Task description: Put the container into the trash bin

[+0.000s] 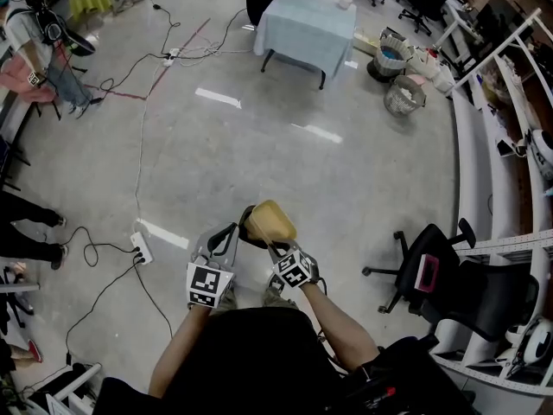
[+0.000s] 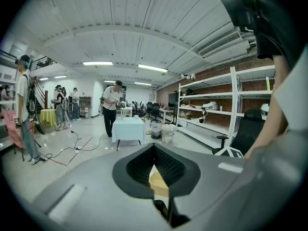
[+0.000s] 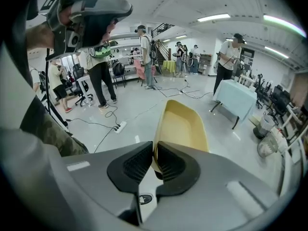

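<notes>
The container [image 1: 270,219] is a yellow oval tub, held above the floor in front of me. My right gripper [image 1: 273,247] grips its near rim from the right. In the right gripper view the tub [image 3: 185,126] stretches away from the gripper [image 3: 155,160], its thin wall pressed between the black pads. My left gripper [image 1: 239,230] meets the tub's left end. In the left gripper view a yellow edge [image 2: 159,183] fills the gap between that gripper's [image 2: 155,170] ribbed pads, whose tips meet above it. Trash bins [image 1: 404,95] stand far off at the upper right.
A table with a pale cloth [image 1: 308,24] stands ahead, with a second bin [image 1: 390,56] to its right. A black office chair [image 1: 441,271] and white shelving [image 1: 510,119] line the right side. A power strip [image 1: 140,247] and cables lie at left, near several people.
</notes>
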`<state>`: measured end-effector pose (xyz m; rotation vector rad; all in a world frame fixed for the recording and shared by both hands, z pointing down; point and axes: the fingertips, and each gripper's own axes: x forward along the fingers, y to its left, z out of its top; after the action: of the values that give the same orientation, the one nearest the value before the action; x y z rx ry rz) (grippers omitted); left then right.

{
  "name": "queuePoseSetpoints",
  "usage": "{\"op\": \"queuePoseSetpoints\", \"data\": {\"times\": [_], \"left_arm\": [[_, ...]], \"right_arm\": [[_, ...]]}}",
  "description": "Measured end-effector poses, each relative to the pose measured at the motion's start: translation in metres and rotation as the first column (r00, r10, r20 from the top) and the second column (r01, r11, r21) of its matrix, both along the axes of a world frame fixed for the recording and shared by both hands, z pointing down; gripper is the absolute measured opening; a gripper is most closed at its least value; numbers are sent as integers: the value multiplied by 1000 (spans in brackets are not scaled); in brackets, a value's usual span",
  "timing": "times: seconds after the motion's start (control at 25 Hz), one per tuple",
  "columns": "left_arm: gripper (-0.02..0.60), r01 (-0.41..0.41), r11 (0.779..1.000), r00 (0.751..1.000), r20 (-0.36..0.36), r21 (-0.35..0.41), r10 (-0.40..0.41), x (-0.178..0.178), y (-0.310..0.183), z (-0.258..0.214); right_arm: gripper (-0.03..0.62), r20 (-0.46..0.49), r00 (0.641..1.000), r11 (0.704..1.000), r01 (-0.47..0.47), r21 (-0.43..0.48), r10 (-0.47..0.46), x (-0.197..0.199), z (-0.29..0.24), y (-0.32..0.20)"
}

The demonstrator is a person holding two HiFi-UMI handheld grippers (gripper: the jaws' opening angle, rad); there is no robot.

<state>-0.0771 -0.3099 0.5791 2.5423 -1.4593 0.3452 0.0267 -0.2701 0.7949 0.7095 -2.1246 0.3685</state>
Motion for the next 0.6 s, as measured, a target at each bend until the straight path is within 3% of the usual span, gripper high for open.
{"op": "queuePoseSetpoints", "data": {"times": [0.6], "left_arm": [[-15,19,1000,1000,9,-17,-18,-8,0,6]], "right_arm": [[49,-17,999,999,36,7,-35,-10,3,-7]]}}
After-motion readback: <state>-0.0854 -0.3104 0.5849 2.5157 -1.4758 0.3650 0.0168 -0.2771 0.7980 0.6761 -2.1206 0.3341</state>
